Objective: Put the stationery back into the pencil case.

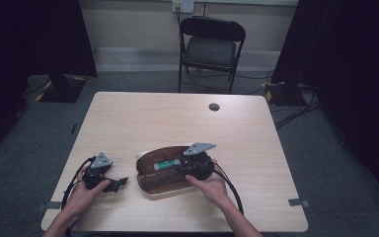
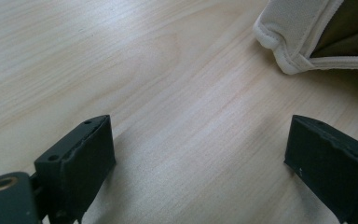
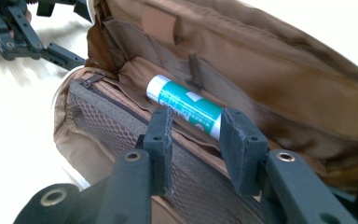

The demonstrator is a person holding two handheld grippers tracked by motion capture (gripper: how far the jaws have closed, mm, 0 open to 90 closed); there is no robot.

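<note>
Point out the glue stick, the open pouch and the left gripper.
glue stick [image 3: 186, 108]: right gripper view, on its teal label.
open pouch [image 1: 150, 185]: high view, on the brown lining of its near half.
left gripper [image 1: 120, 182]: high view, midway between its jaw tips.

**Glue stick in the open pencil case**

We see a pencil case [image 1: 163, 185], cream outside and brown inside, lying unzipped and spread open near the front of the table. A white and teal glue stick [image 3: 186, 106] lies on its side along the case's inner fold, beside a mesh pocket.
</note>
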